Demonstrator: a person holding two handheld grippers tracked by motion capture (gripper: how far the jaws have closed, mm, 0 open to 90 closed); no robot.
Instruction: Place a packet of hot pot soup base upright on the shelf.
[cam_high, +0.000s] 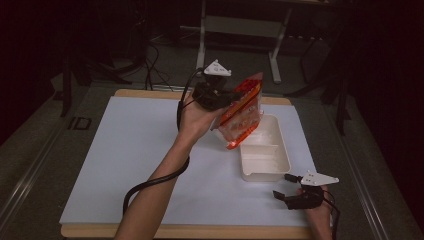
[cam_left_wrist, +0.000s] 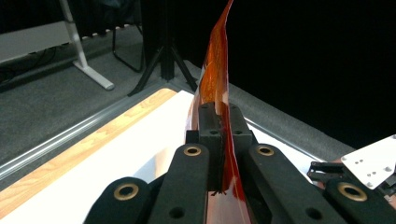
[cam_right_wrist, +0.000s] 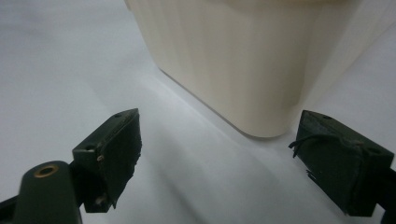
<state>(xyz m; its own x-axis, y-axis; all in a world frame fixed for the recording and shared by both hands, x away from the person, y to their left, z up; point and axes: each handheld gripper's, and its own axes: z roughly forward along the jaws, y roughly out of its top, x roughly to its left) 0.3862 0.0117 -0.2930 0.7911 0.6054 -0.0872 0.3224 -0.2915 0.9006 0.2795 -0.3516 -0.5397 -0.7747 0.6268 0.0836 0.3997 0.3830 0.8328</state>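
Left tool (cam_high: 227, 100) clamped tight on the edge of an orange snack bag (cam_high: 241, 112), jaws pinching the thin film; in the left gripper view the bag (cam_left_wrist: 215, 70) stands up edge-on between the closed jaws. Bag is held up in the air, tilted, its lower end hanging over the far compartment of a cream tray (cam_high: 280, 167) but not resting in it as far as I can tell. Tray has two compartments, both look empty, glare on the far one makes it hard to be sure. Right tool (cam_high: 281, 187) sits low on the white worktop (cam_high: 125, 160) just beside the tray's near corner, jaws wide apart, nothing between them; the right gripper view has the tray wall (cam_right_wrist: 233, 70) close ahead and its rounded corner between the two pads, not touched. Progress judgement: pickup done, bag carried over the tray; left to do is lowering it into a compartment and letting go. Right tool looks parked, maybe ready to steady the tray.
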